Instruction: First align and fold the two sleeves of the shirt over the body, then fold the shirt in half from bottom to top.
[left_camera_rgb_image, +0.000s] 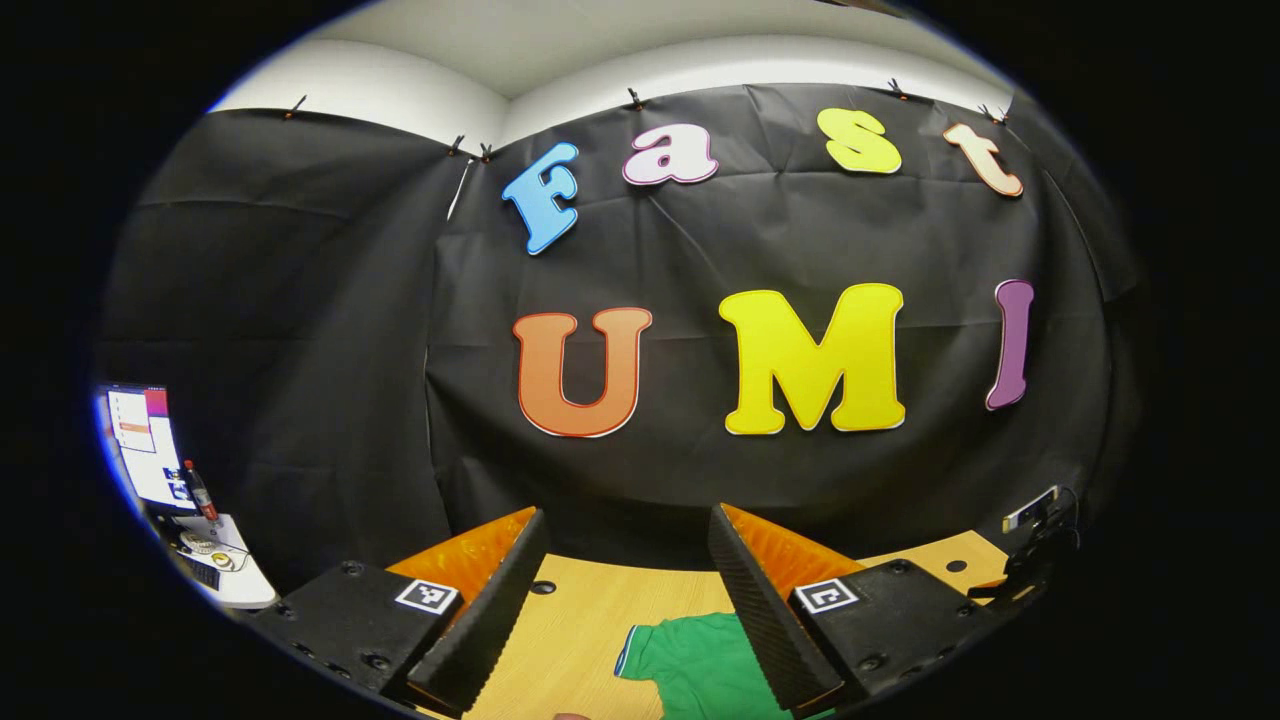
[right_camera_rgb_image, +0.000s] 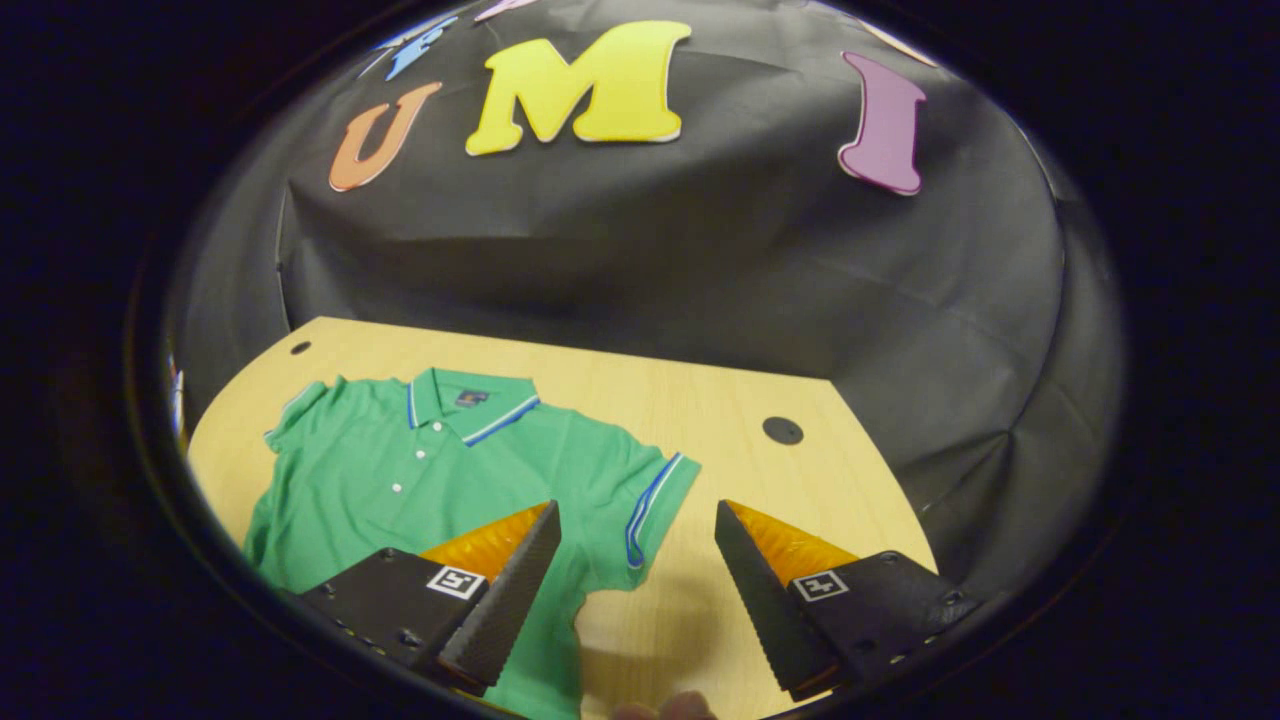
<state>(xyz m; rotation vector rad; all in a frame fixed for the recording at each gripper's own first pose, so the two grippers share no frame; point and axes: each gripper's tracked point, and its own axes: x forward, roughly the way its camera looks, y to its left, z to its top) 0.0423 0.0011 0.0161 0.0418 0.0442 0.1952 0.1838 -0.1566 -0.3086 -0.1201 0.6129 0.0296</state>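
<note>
- In the left gripper view, a screen and a bottle sit on a small desk at the far left, well away.
- The left gripper is spread wide and holds nothing. A shirt sleeve lies low in the frame between its fingers.
- In the right gripper view, the green shirt lies flat on the wooden table, lower left, sleeves out.
- It looks soft, light and floppy. Pinching the striped sleeve edge seems best.
- The right gripper is spread wide and empty, above that sleeve. Nothing blocks it.
</note>
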